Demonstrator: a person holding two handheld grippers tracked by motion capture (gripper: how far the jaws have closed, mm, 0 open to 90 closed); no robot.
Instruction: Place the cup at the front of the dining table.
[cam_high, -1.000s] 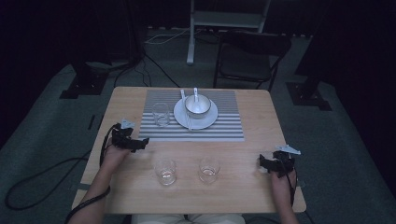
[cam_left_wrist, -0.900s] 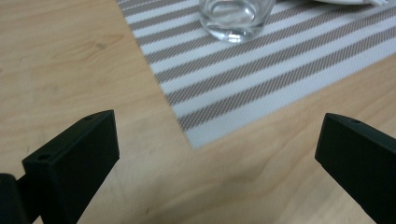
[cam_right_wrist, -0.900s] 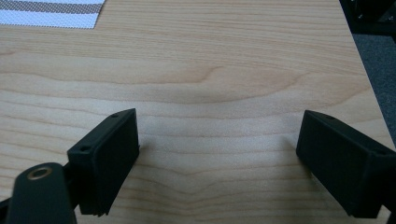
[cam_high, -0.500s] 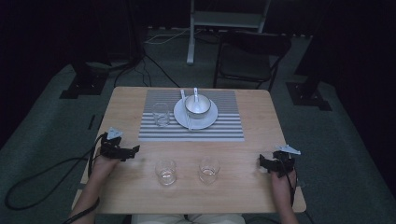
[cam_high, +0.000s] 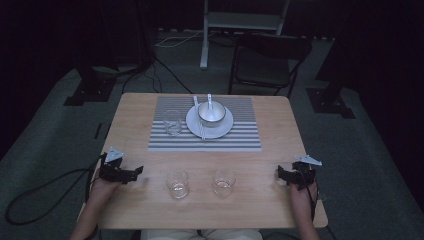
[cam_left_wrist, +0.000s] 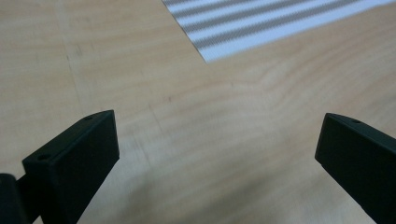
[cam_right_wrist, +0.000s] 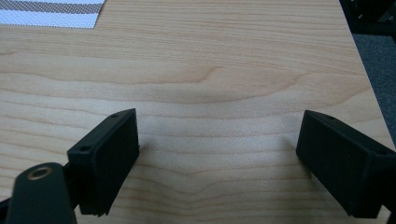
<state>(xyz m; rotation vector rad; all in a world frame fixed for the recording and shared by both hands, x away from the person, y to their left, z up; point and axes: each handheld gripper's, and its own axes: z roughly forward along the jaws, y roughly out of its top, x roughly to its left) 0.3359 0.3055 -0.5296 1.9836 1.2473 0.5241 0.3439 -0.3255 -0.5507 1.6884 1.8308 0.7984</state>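
High view: left hand-held gripper (cam_high: 131, 174) and right hand-held gripper (cam_high: 283, 174) flank two near glasses (cam_high: 177, 183) on the tabletop (cam_high: 280, 130), both jaws wide, empty.

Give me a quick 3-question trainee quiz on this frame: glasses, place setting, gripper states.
1. How many glasses are on the table?
2. True or false: the left gripper is shut on a glass.
3. What sits on the white plate? A) a glass B) a bowl C) a fork

Key:
1. Three: one glass on the striped placemat, a near-left glass and a near-right glass on the bare wood.
2. False. Its jaws are wide open over bare table; the right gripper is open too.
3. B, a bowl.
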